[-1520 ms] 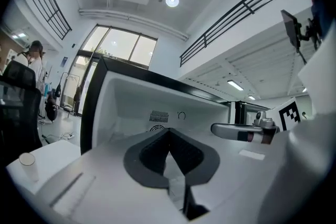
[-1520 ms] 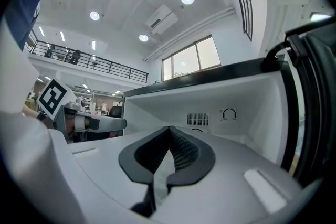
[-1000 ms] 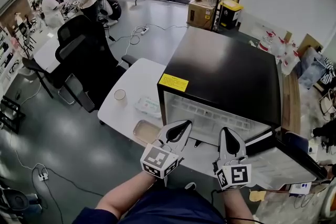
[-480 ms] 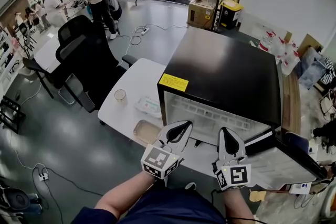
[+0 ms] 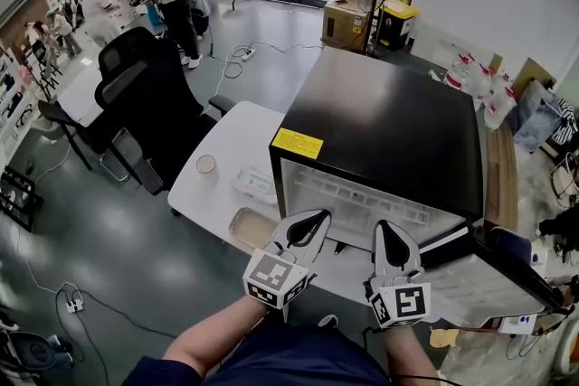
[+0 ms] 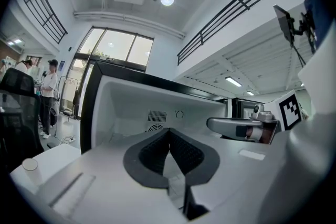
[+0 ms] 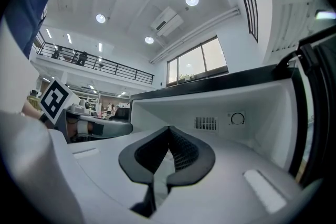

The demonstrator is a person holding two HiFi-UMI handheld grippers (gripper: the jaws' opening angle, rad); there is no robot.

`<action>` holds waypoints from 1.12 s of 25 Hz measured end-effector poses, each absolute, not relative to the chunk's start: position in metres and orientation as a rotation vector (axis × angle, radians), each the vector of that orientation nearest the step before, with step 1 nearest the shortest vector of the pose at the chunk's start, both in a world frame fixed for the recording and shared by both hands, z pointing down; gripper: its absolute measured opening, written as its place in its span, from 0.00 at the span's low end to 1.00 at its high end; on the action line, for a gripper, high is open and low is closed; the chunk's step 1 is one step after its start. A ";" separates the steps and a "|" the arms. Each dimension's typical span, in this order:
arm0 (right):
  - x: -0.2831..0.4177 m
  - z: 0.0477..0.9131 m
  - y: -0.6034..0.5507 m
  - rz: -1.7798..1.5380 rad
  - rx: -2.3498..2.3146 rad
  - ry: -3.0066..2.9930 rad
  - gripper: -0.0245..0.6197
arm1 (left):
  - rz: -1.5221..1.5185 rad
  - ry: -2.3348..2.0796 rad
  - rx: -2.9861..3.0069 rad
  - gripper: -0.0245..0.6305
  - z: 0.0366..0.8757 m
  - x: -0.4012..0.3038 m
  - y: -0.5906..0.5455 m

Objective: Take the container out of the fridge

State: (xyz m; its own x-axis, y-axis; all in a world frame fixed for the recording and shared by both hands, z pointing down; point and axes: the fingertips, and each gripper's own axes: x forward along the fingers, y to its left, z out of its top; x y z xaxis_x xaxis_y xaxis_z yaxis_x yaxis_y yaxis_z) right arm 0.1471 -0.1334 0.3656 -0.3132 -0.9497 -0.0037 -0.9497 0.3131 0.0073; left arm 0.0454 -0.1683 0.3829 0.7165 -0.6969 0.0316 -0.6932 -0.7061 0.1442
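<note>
A black-topped mini fridge [image 5: 389, 127] stands on the white table with its door [image 5: 498, 280] swung open to the right. Its white interior [image 6: 131, 113] shows a vent and a dial [image 7: 238, 118] on the back wall. Something clear and ribbed [image 5: 362, 199] lies across the opening's top; I cannot tell whether it is the container. The gripper bodies hide the lower part of the cavity. My left gripper [image 5: 318, 214] is shut and empty just before the opening, jaws meeting [image 6: 169, 131]. My right gripper [image 5: 382, 226] is beside it, also shut and empty [image 7: 169, 128].
On the white table [image 5: 226, 140] left of the fridge are a paper cup [image 5: 207, 164], a flat packet [image 5: 255, 184] and a clear tub [image 5: 251, 226]. A black office chair [image 5: 145, 95] stands further left. People stand at the far back left.
Both grippers have stayed almost still in front of the fridge. Only the people at the back left have shifted.
</note>
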 end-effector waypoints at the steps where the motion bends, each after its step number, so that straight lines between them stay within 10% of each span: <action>1: 0.147 0.366 -0.133 -0.014 1.842 -2.546 0.05 | -0.039 -1.131 2.773 0.04 0.383 0.046 -0.168; 28: 0.142 0.365 -0.134 -0.017 1.827 -2.542 0.05 | -0.031 -1.132 2.761 0.04 0.389 0.043 -0.169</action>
State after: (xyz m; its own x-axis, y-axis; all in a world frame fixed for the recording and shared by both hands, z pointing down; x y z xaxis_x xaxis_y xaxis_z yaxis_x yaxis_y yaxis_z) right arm 0.1417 -0.1337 0.3648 -0.3189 -0.9478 0.0027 -0.9476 0.3189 0.0154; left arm 0.0429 -0.1692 0.3886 0.7140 -0.6990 0.0404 -0.6957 -0.7019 0.1526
